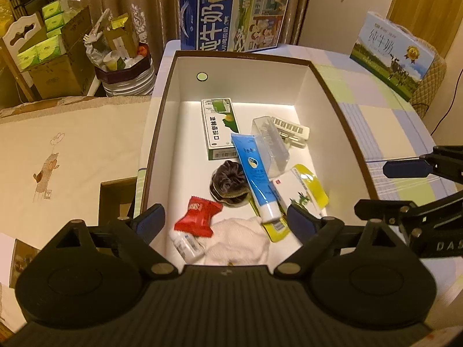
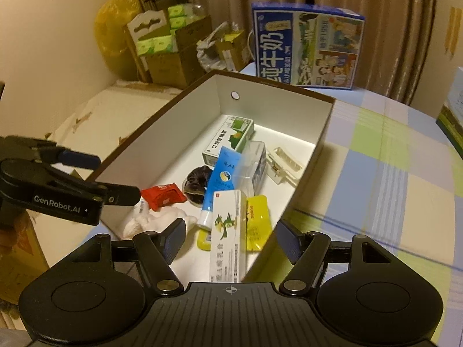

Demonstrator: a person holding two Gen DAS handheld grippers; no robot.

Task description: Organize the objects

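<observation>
Both grippers (image 1: 225, 225) (image 2: 228, 240) unclenched, empty, above box (image 1: 332, 92) w/ tube (image 1: 254, 170); milk carton (image 1: 231, 14) behind.

Small white bottle (image 1: 186, 244): near end hidden behind the left gripper's body; label too small to read. White cloth (image 1: 237, 241): partly covered by red packet (image 1: 198, 217). Yellow sachet (image 2: 256, 222): mostly under white ointment box (image 2: 228, 237). Clear plastic case (image 2: 251, 167): blurred. Milk carton (image 2: 451, 121): cut by right edge.

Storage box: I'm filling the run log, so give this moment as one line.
storage box: items inside | left gripper: jaws open, empty | right gripper: jaws open, empty | both above box
</observation>
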